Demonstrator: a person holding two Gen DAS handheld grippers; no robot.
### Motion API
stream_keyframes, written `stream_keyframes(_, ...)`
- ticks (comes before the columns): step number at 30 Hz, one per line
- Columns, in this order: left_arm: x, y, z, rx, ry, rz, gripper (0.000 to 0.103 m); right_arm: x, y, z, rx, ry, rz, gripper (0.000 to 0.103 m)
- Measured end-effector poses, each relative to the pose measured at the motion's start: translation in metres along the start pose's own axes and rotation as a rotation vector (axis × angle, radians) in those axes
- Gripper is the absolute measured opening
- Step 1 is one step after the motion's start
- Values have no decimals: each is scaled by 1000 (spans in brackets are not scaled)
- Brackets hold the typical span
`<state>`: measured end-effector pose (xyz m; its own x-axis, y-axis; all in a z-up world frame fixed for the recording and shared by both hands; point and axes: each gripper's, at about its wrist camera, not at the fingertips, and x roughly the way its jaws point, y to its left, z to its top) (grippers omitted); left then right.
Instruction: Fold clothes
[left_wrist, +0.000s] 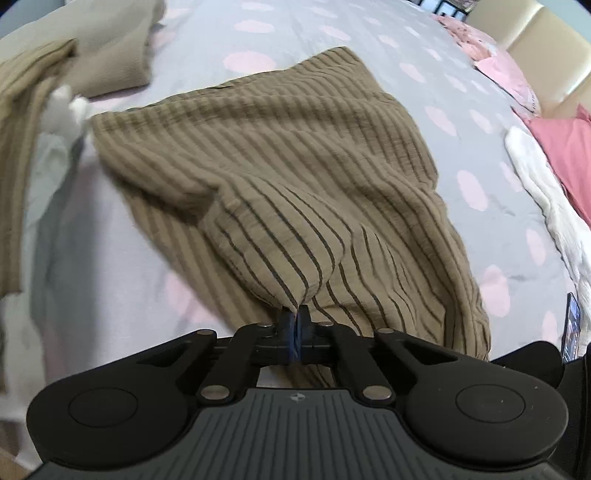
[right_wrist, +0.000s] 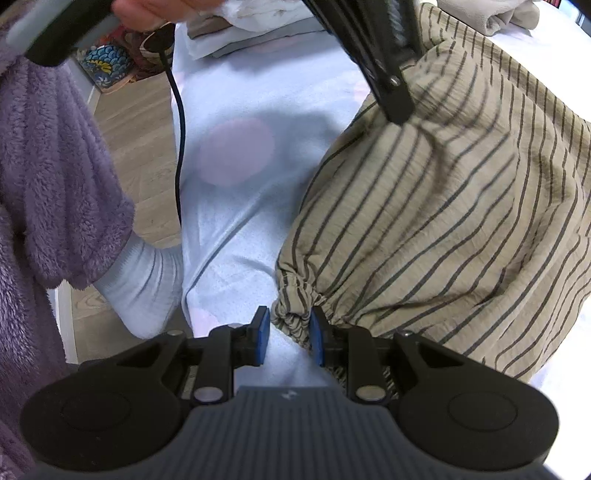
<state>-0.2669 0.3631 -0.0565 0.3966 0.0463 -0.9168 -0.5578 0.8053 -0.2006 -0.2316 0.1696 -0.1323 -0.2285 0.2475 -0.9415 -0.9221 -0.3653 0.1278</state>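
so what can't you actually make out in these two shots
- Left wrist view: the near hem of the striped garment is hidden behind the left gripper, which is shut on a pinch of it.
- Left wrist view: the phone is cut off by the right edge.
- Right wrist view: the right gripper is open at the gathered cuff; whether the pads touch it is unclear.
- Right wrist view: the garment's far side runs out of frame.

The bed (left_wrist: 424, 122), covered in grey bedding with pink dots, carries the striped tan garment (left_wrist: 295, 166), beige folded clothes (left_wrist: 114, 55), and white and pink cloths (left_wrist: 546, 184) along its edge.
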Motion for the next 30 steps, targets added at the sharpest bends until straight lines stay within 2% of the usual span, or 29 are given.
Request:
stream_keyframes(5,13,8,-10,-6,55,78,0,-5,0,-1,-19,20,-18,27)
stream_keyframes(11,11,3,-15,16,41,122,2,-5,4,-3,-35,30,-41,29)
stream_keyframes(13,9,2,-16,23,33,134,8,-6,4,-5,-34,25,-41,33)
stream_keyframes(17,5,-2,-18,36,18,158,27,-12,4,-10,-40,7,-44,34)
stream_keyframes(21,-14,-12,-26,111,-1,211,32,-32,-4,-15,-22,-6,-23,34)
stream_keyframes(23,-24,-21,-34,166,-27,205,36,-43,-14,-19,-16,-16,-33,35)
stream_keyframes(26,-35,-34,-45,230,-64,156,38,-55,-22,-33,-31,-19,-69,37)
stream_keyframes(30,-41,-64,-70,368,-103,106,43,-66,-22,-54,-54,-48,-108,44)
